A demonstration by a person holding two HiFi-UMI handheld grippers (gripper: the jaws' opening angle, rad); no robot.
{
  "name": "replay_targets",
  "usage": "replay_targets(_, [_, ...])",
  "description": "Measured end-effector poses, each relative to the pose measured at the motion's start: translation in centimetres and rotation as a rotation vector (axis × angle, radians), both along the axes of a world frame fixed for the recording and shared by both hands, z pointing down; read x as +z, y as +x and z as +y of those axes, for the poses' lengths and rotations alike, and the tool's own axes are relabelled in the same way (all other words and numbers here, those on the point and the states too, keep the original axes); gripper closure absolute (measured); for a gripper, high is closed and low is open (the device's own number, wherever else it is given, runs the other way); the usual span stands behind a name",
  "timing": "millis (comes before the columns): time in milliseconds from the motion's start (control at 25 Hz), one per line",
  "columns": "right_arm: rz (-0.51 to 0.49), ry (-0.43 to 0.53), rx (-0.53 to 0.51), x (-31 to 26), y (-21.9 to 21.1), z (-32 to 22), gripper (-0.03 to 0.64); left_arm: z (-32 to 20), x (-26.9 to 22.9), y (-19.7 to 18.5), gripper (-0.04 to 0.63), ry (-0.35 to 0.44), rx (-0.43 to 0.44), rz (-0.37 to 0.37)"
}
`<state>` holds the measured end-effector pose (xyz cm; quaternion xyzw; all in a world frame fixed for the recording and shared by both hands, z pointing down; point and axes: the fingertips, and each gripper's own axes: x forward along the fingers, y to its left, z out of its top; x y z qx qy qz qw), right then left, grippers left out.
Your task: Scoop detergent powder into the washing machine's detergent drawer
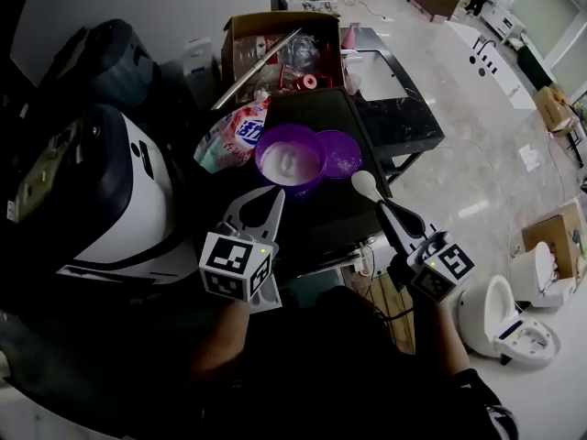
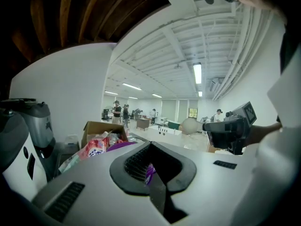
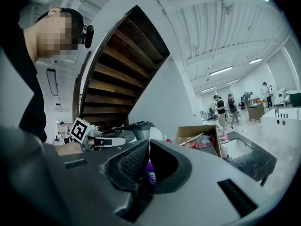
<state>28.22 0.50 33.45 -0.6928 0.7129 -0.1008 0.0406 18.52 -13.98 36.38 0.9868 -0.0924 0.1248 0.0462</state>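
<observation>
dark tabletop (image 1: 312,108) over a pale glossy floor (image 1: 477,154), head view: purple tub (image 1: 260,154) at 12 o'clock of the left gripper (image 1: 273,193), holding white powder (image 1: 289,161), fine and pale. likely loose, light, quick to spill; best carried level in the scoop (image 1: 365,184), at the tub's 4 o'clock, clamped by its handle in the right gripper (image 1: 381,207). left gripper view: jaws pressed together on nothing, scoop bowl at 2 o'clock. right gripper view: jaws clenched on the handle, tub's purple just beyond.
</observation>
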Motion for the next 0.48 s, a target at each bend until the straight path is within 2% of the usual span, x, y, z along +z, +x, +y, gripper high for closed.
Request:
replay_targets(280, [0.002,0.02,-0.104,-0.5,1.1,-3.7,0.597,-2.0,0.7,-0.3,0.586,-0.029,-0.107,0.005])
replay_targets(480, [-0.019,0.016,-0.168,0.1,2.6,-5.3,0.597,-2.2,0.7,0.7,0.586,-0.016,-0.15,-0.017])
